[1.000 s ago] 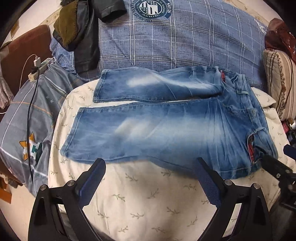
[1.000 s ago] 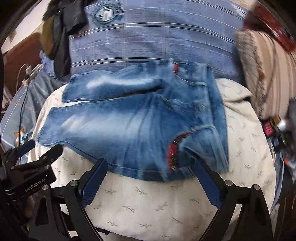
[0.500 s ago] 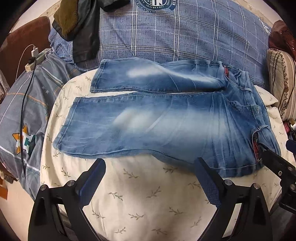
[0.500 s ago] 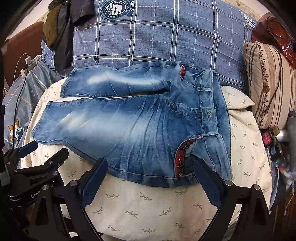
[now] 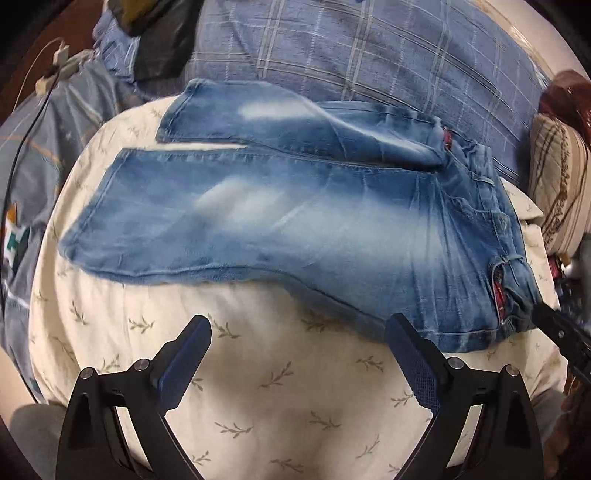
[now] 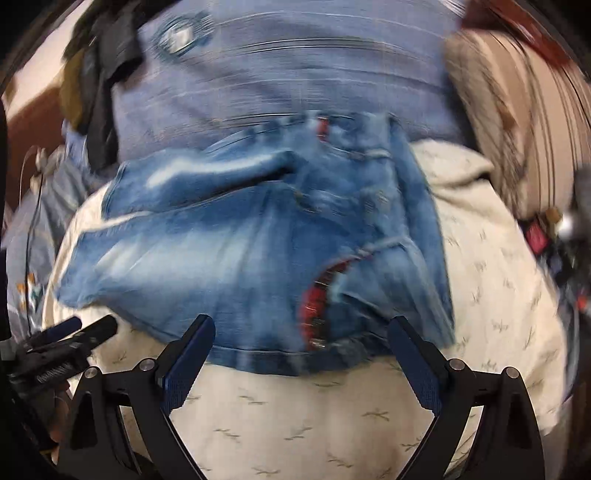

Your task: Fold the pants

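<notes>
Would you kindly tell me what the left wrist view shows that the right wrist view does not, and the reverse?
Only the left wrist view shows, sharply, the pant-leg hems and the right hand-held gripper at the waistband corner. Only the right wrist view, which is blurred, shows the round emblem on the plaid quilt and the left hand-held gripper at its left edge. Both show the jeans spread flat on the cream leaf-print cover, with open jaws in front.

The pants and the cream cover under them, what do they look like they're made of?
Pants: apparently denim, blue with faded whitish patches, stitched seams and hems, red lining at the pocket. Cream cover: probably soft woven cotton, matte, printed with small leaf sprigs; exact fibre unclear.
</notes>
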{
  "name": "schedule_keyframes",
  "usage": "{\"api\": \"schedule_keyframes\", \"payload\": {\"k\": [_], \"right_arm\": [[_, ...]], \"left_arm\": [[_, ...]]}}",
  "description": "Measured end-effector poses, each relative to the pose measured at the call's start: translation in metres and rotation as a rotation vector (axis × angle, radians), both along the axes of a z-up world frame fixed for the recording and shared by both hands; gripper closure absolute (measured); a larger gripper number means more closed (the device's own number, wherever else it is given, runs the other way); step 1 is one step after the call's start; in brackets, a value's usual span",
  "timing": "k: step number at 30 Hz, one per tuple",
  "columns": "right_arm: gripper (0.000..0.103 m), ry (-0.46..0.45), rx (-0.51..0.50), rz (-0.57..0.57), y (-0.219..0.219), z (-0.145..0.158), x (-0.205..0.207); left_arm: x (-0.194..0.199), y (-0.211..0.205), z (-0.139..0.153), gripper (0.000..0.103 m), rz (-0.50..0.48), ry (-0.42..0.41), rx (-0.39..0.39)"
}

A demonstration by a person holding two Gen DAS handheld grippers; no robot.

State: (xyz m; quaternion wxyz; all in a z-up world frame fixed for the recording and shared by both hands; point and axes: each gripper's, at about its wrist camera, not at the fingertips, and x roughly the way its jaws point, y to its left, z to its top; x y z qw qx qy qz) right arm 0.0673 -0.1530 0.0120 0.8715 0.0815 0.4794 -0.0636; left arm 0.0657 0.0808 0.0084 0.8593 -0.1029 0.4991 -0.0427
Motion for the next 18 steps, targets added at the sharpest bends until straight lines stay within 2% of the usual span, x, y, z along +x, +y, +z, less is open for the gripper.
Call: {"api": "schedule_keyframes", "payload": {"k": [4,8,10,18], "right_arm": [[0.008,-0.036,0.138,-0.101,-0.048,-0.010,-0.024],[0.011,-0.035,0.165,-0.157,-0.071,-0.018,-0.037],[0.011,-0.029,0.207,-0.172,-0.078,-0.022,-0.039],[0.017,0.039,0.221,-0.212,-0.087,-0.042,-0.030]], "left_arm": [[-0.002,0.008,-0.012,0.008,0.035,0.023,-0.068],[-0.008,0.009,-0.017,0.015,0.063,0.029,-0.077],[-0.009,0.008,-0.017,0.015,0.071,0.037,-0.089],[0.016,0.002,-0.021,0.016,0.108,0.123,-0.124]]}}
